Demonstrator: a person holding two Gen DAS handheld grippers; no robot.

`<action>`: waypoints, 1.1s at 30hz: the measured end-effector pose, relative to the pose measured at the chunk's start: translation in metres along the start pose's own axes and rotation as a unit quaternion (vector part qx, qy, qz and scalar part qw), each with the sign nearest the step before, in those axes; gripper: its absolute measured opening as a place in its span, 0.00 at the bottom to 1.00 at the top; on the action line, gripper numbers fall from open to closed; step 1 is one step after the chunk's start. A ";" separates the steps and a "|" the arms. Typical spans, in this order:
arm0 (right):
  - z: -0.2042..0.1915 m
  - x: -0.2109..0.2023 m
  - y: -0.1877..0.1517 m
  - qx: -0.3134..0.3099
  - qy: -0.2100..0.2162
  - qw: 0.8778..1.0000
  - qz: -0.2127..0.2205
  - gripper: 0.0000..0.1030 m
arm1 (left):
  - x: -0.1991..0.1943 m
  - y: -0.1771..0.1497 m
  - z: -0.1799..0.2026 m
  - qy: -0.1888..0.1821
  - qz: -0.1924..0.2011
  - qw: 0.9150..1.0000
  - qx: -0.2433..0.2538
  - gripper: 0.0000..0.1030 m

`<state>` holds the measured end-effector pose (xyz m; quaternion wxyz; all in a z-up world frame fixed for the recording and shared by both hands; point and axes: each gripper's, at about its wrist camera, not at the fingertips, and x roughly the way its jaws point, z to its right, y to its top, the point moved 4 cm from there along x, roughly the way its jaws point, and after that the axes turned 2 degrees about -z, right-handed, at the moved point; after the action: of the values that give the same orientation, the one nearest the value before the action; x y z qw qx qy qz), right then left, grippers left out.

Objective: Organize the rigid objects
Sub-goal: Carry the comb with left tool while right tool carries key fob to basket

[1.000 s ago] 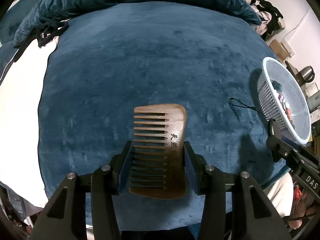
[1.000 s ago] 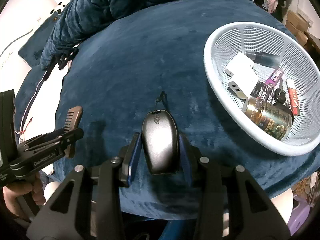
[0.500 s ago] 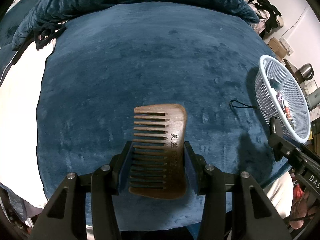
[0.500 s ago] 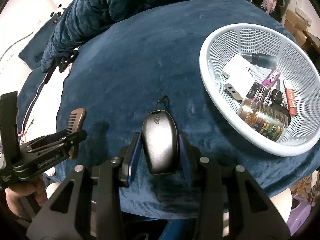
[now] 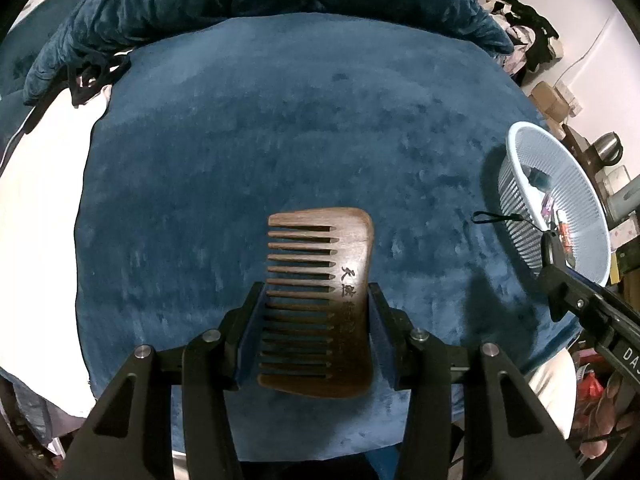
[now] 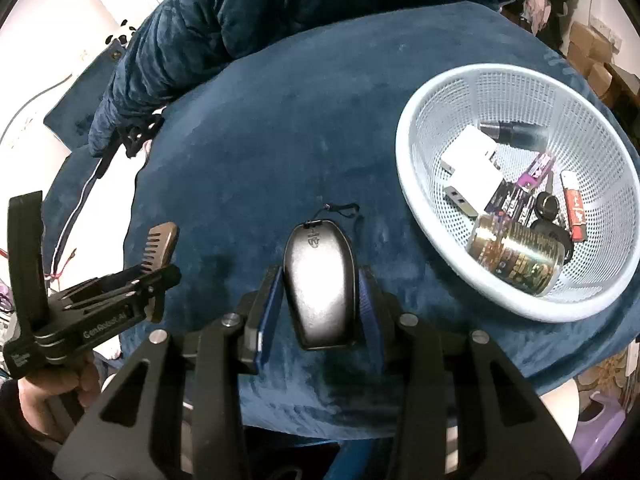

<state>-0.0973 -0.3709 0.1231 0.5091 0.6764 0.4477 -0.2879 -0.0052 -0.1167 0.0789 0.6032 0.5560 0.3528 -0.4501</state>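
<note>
A brown wooden comb [image 5: 320, 300] with wide teeth is clamped in my left gripper [image 5: 316, 304], held above the blue velvet cloth [image 5: 280, 140]. From the right wrist view the same comb [image 6: 160, 248] shows at the left in that gripper [image 6: 152, 280]. My right gripper [image 6: 320, 288] is shut on a dark silver key fob [image 6: 320, 284] with a short black cord [image 6: 344, 210] at its far end. A white mesh basket [image 6: 404, 152] lies to the right on the cloth; in the left wrist view the basket [image 5: 520, 216] is at the far right.
The basket holds a gold tin [image 6: 516, 256], white adapters [image 6: 472, 164], a dark tube [image 6: 516, 134] and several small items. A rumpled blue blanket [image 5: 240, 4] lies at the back. A black strap [image 6: 138, 134] lies at the cloth's left edge. Boxes [image 6: 592, 52] stand far right.
Both views have shifted slightly: the basket sits a bit further right and lower in each. The grips on the comb and the key fob are unchanged.
</note>
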 end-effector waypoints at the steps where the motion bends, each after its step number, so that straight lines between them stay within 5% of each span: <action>1: 0.000 -0.002 0.001 0.000 0.001 1.000 0.002 0.37 | -0.001 0.001 0.000 0.000 0.001 1.000 0.000 0.48; 18: 0.009 -0.025 0.016 0.013 0.005 0.999 0.034 0.37 | -0.022 0.022 0.018 -0.019 0.025 0.999 0.011 0.48; 33: 0.088 -0.072 0.045 0.074 -0.024 0.992 0.095 0.37 | -0.030 0.063 0.119 -0.067 0.035 0.994 0.084 0.48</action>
<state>-0.0824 -0.4806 0.1757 0.4929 0.7446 0.3467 -0.2870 0.0347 -0.2314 0.1444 0.5922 0.5849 0.2531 -0.4930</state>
